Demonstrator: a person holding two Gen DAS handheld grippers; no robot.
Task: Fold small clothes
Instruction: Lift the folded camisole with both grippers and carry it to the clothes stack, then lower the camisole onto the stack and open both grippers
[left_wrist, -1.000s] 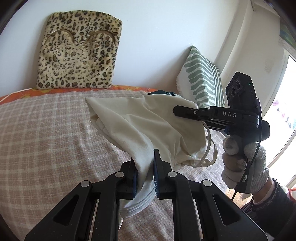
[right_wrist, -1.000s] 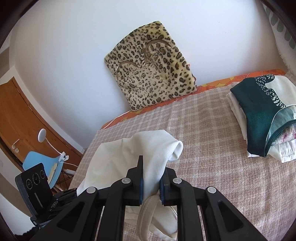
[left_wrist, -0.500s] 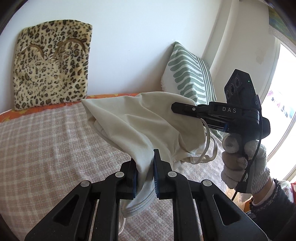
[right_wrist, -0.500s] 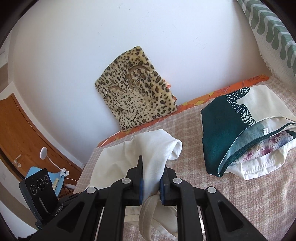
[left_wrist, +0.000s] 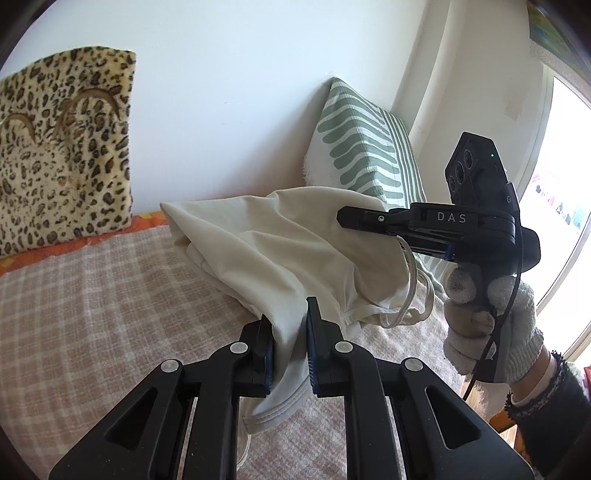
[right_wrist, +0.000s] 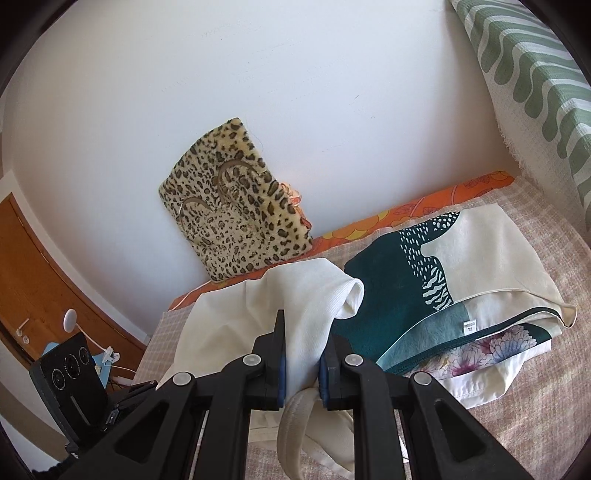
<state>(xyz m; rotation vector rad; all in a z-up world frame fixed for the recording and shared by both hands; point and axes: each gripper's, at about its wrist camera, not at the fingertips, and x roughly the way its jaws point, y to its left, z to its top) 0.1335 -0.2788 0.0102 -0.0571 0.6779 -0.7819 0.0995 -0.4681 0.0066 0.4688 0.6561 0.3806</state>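
Cream cloth, a small top (left_wrist: 280, 240), hangs above the checked bed (left_wrist: 92, 295); my left gripper (left_wrist: 288, 332) and right gripper (right_wrist: 301, 358) are both clenched on it. The folded stack (right_wrist: 424, 280) lies on the bed just beyond it.

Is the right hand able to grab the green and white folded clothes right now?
Probably not yet: the right tongs are shut on the cream top, so they are full, though the folded pile lies uncovered just ahead.

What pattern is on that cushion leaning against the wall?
Leopard print, tan with dark spots: the cushion shows best in the right wrist view.
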